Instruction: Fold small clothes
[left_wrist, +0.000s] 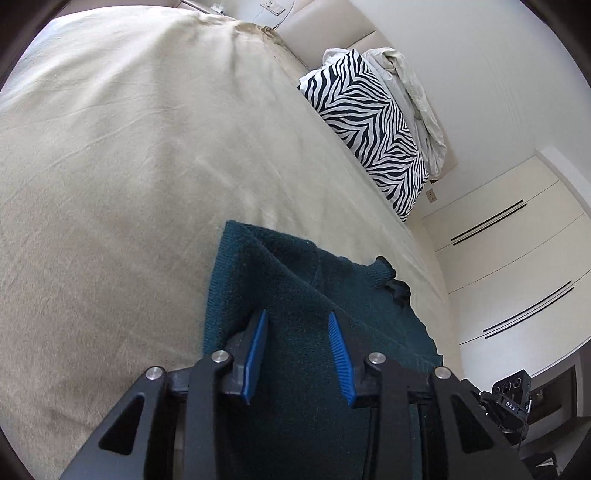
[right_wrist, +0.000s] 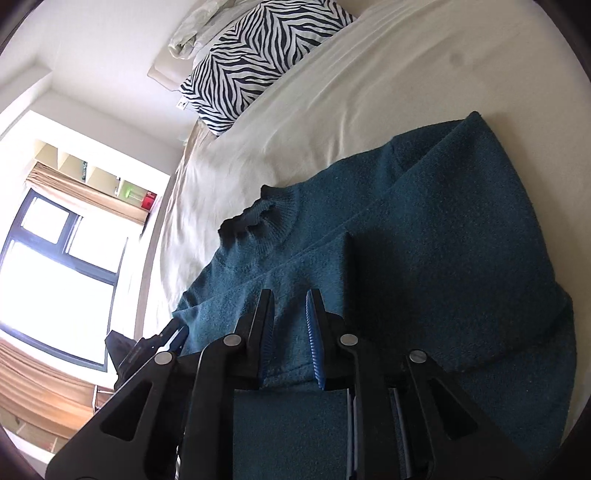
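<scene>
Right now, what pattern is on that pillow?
Black-and-white zebra stripes on the pillow, clearest in the left wrist view.

The left gripper (left_wrist: 298, 317) has its blue-padded fingers (left_wrist: 258, 347) spread apart, with nothing between them. The right gripper (right_wrist: 290, 299) has its fingers (right_wrist: 314, 332) closer together but also parted, gripping nothing.
</scene>
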